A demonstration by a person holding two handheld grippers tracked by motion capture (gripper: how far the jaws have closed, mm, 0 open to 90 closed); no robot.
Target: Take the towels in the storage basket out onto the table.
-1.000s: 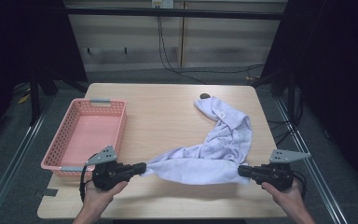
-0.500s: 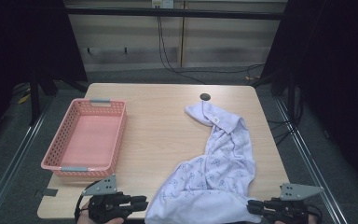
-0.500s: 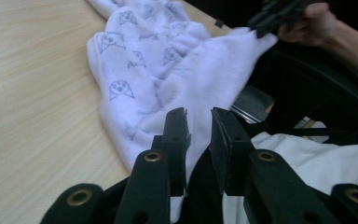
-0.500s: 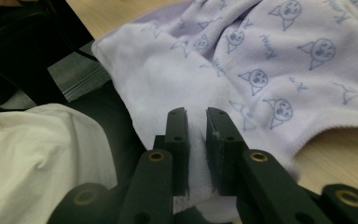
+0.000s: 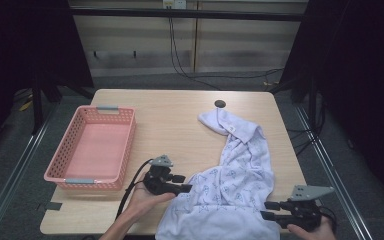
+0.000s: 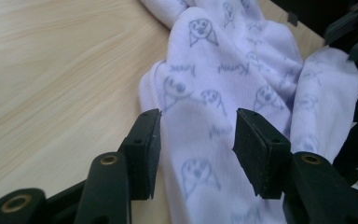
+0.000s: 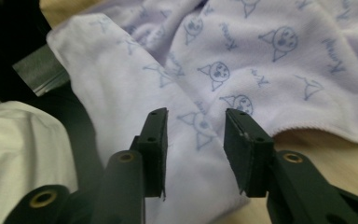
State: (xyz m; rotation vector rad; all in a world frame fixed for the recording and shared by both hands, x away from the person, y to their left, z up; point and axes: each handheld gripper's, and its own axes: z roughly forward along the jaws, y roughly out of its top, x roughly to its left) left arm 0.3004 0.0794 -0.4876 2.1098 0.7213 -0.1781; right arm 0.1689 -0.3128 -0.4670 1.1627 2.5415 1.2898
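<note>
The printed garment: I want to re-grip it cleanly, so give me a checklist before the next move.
1. Left tool jaws apart, just been opening, cloth between them unpressed: ok.
2. Right tool likewise released: ok.
3. Printed garment lying flat: not ok, bunched and folded.
4. Garment wholly on the table: not ok, near hem overhangs the front edge.
5. Pink basket free to receive: ok.

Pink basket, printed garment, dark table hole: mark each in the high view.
pink basket [image 5: 125, 150]: high view, right wall.
printed garment [image 5: 240, 170]: high view, middle of the cloth.
dark table hole [image 5: 220, 104]: high view, its centre.
</note>
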